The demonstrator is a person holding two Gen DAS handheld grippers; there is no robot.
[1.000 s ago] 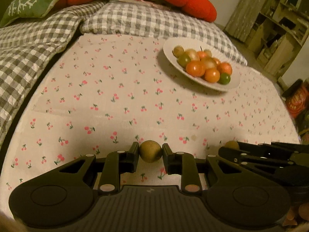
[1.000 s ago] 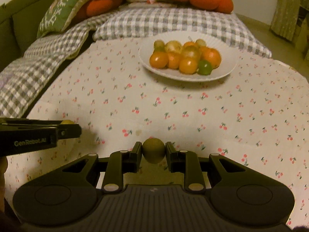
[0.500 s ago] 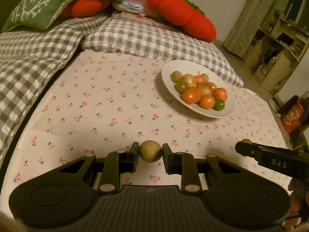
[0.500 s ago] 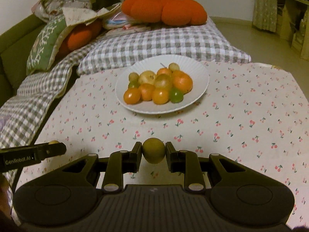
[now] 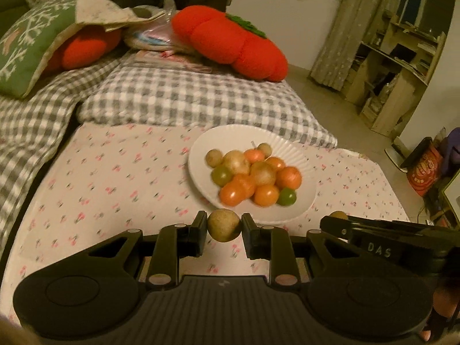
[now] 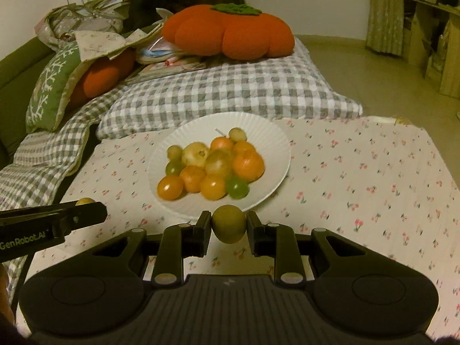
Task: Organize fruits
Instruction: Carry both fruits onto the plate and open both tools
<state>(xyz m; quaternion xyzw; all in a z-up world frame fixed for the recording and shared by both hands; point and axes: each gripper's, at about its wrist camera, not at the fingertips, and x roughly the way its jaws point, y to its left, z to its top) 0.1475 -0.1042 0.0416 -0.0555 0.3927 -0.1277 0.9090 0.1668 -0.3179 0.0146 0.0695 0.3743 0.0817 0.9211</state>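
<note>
Brownish fruit (image 5: 224,226) is sitting clamped in the left gripper (image 5: 224,227), a greener fruit (image 6: 229,227) clamped in the right gripper (image 6: 229,228); both are hanging at the plate's (image 6: 258,128) 6 o'clock rim, probably for adding to its pile.

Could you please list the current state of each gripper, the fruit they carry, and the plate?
left gripper: shut on a tan round fruit, near the plate's edge.
right gripper: shut on an olive round fruit.
white plate: flat on the cherry-print cloth, holding a pile of fruit.
</note>
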